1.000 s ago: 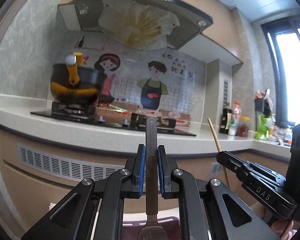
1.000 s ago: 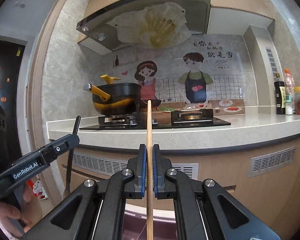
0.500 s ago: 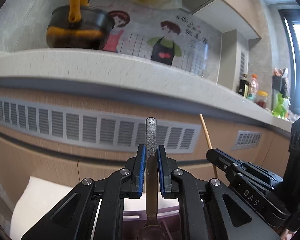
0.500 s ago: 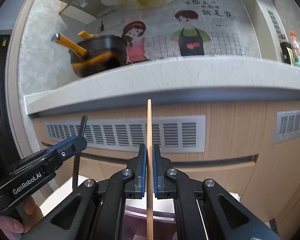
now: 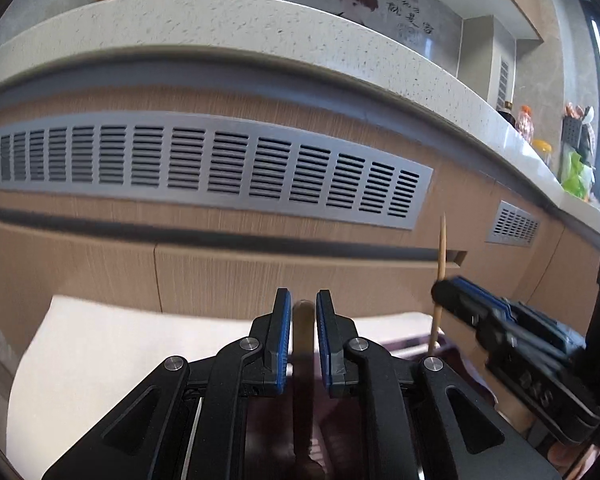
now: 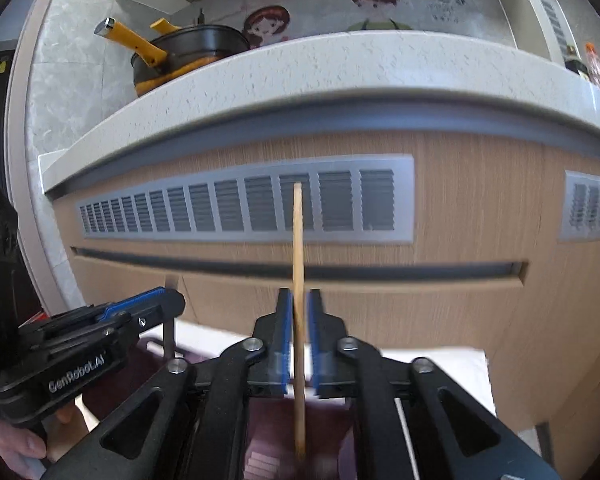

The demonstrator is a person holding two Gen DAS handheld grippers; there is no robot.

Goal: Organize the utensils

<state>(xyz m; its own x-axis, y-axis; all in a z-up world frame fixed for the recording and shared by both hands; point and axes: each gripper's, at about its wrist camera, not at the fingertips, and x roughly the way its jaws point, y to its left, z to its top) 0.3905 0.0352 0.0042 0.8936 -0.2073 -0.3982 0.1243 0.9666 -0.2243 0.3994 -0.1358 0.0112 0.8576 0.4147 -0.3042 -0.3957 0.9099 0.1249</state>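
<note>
Left wrist view, reading left to right. A white cloth covers the surface below the cabinet front, with a long grey vent grille above it under the speckled counter edge.

Your left gripper sits at centre. Its blue pads stand a little apart, with a gap visible on each side of the dark utensil handle that rises blurred between them; they do not press on it here. Under the jaws a dark purple tray shows.

To the right, your right gripper reaches in from the side with the wooden chopstick standing upright at its tip, lower end down by the tray's edge.

Right wrist view, same order. The left gripper enters from the left, a hand beneath it. At centre the right gripper has its jaws opening. The chopstick stands upright between the pads, touching neither cleanly; blur hides the left one. Its lower end reaches into the purple tray.
</note>
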